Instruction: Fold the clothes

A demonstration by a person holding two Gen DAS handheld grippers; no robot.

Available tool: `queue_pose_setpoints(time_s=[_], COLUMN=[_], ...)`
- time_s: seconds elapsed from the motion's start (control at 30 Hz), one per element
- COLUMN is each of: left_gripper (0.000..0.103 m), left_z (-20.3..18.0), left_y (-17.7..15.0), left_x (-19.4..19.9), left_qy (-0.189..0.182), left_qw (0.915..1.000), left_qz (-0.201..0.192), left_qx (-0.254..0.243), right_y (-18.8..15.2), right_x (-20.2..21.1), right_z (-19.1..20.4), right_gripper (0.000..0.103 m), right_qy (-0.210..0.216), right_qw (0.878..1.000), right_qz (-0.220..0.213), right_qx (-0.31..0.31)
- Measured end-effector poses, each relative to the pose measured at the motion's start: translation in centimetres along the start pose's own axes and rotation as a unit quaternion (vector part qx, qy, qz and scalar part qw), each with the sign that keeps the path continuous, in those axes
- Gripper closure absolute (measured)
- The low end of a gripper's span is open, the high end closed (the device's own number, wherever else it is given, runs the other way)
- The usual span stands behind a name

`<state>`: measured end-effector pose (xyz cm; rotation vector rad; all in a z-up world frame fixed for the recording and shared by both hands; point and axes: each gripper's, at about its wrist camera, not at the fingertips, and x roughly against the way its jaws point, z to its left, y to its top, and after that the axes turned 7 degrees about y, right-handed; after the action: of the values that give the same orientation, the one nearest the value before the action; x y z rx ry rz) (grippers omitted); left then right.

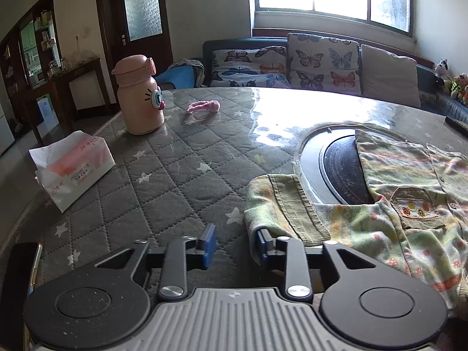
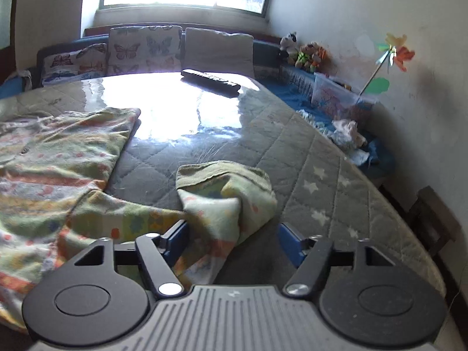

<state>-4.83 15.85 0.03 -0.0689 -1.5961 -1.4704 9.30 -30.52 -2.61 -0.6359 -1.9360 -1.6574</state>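
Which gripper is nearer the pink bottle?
Left. The left gripper sits on the same side of the table as the pink bottle, which stands ahead of it to its left. The right gripper view shows no bottle, only the shirt sleeve.

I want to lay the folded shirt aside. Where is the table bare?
Bare quilted cover lies between the tissue pack, pink bottle and shirt, and right of its sleeve below the remote. The shirt's side is crowded.
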Motion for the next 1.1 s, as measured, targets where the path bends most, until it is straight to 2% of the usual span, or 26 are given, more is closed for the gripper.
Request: queue_pose_setpoints(time_s=[0.1, 0.2, 0.23, 0.37, 0.43, 0.53, 0.73, 0.87, 1.1], left_gripper=[0.065, 0.061, 0.06, 0.055, 0.053, 0.05, 0.043, 0.033, 0.031], left_z=[-0.1, -0.1, 0.0, 0.2, 0.3, 0.4, -0.2, -0.5, -0.9], left_y=[0.1, 0.2, 0.2, 0.0, -0.1, -0.2, -0.3, -0.4, -0.4], left_x=[-0.4, -0.9, -1.0, -1.3, -1.4, -1.4, -1.0, -1.0, -1.4], left_qy=[0.009, 0.017, 0.019, 0.026, 0.028, 0.031, 0.027, 0.025, 0.023], left_qw=[1.0, 0.9998, 0.9998, 0.9995, 0.9994, 0.9992, 0.9996, 0.9996, 0.9993], left_qz=[0.003, 0.007, 0.009, 0.015, 0.018, 0.02, 0.013, 0.008, 0.002], left_qx=[0.0, 0.003, 0.005, 0.009, 0.011, 0.013, 0.0, -0.013, -0.028], right_y=[0.3, 0.1, -0.1, -1.7, -2.4, -2.9, -1.7, -1.0, -1.3], right_x=[0.4, 1.6, 2.1, 2.8, 2.9, 3.1, 2.5, 0.7, -0.8], right_z=[-1.9, -4.8, -5.7, -8.4, -8.8, -8.8, -7.0, -4.9, -3.7], right_gripper=[0.028, 0.018, 0.018, 0.018, 0.018, 0.018, 0.018, 0.018, 0.016], right_qy=[-0.018, -0.029, -0.03, -0.034, -0.05, -0.059, -0.014, 0.017, 0.027], right_qw=[0.999, 0.996, 0.995, 0.991, 0.99, 0.99, 0.994, 0.996, 0.996], right_qz=[-0.015, -0.034, -0.039, -0.027, -0.018, -0.017, -0.026, -0.016, -0.005], right_qx=[-0.027, -0.071, -0.085, -0.13, -0.128, -0.125, -0.106, -0.086, -0.089])
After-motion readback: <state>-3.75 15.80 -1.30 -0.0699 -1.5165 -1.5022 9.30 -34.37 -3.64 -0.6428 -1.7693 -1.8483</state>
